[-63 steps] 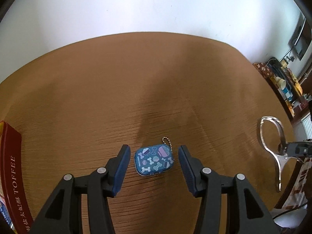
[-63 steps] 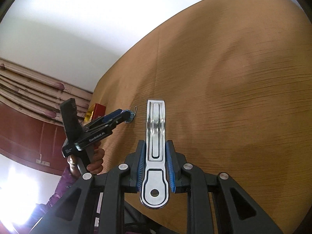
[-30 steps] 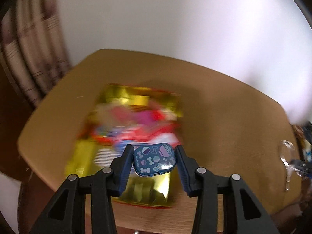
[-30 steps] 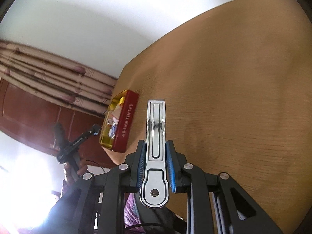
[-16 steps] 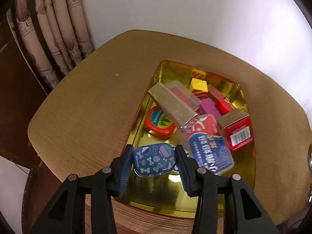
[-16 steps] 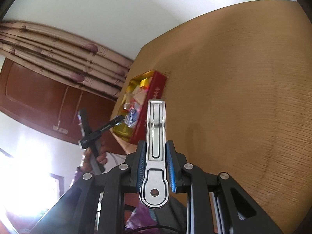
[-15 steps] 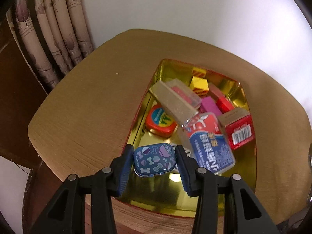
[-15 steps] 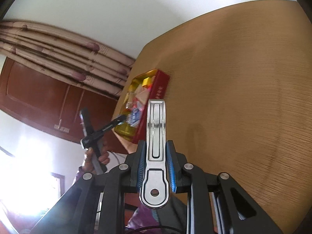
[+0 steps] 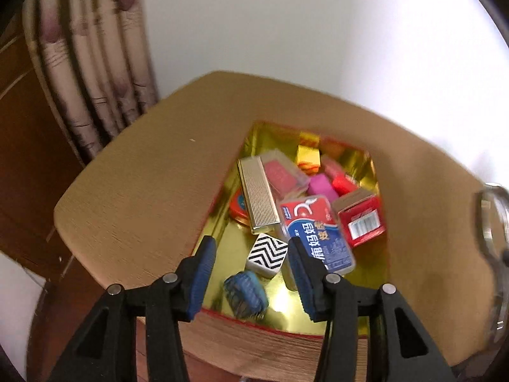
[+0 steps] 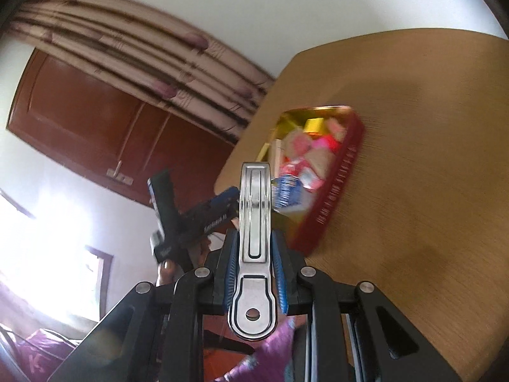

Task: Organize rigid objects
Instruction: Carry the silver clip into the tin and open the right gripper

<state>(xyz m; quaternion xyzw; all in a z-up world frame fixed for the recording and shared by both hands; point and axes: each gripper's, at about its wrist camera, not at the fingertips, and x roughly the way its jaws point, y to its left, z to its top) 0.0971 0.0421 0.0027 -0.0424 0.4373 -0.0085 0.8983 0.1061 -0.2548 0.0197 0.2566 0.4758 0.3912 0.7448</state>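
curtain point(image 9: 95, 73), wood cabinet point(image 10: 95, 121), table point(image 9: 143, 191)

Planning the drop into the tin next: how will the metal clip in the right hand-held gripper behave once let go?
The metal clip looks rigid, polished steel, so probably slick and heavy for its size. Held upright in the right hand-held gripper, it would likely tip flat, clatter and slide on the gold tin floor.

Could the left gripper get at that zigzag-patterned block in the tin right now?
Probably yes. The left gripper is open and empty above the tin, and the zigzag block lies right between its fingers with its top uncovered. The blue case crowding its right side might get in the way.
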